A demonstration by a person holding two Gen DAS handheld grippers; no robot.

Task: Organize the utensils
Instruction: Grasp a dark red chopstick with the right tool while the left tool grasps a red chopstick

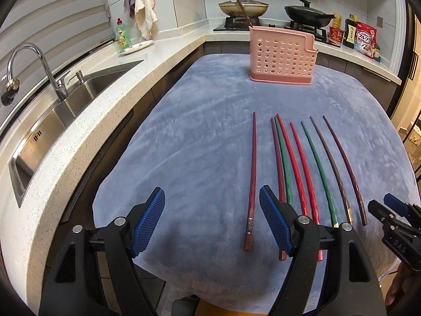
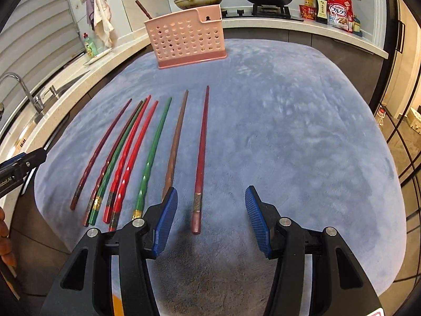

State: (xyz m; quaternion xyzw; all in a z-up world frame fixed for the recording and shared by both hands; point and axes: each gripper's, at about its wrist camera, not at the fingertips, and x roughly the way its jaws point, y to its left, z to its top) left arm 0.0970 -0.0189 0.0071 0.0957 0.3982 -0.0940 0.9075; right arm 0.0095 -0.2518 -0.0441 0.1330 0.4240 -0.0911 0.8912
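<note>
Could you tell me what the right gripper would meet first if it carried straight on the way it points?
Probably the dark red chopstick lying between its open fingers, then the blue cloth; depth is unclear.

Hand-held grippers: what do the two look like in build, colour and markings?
Both look alike. The left hand-held gripper and the right hand-held gripper have black plastic frames with triangular cut-outs, round silver pivot pins, and blue ribbed pads on each finger. Seen from the other camera, each body carries white printed lettering, only partly readable. No cables or sleeves show.
</note>
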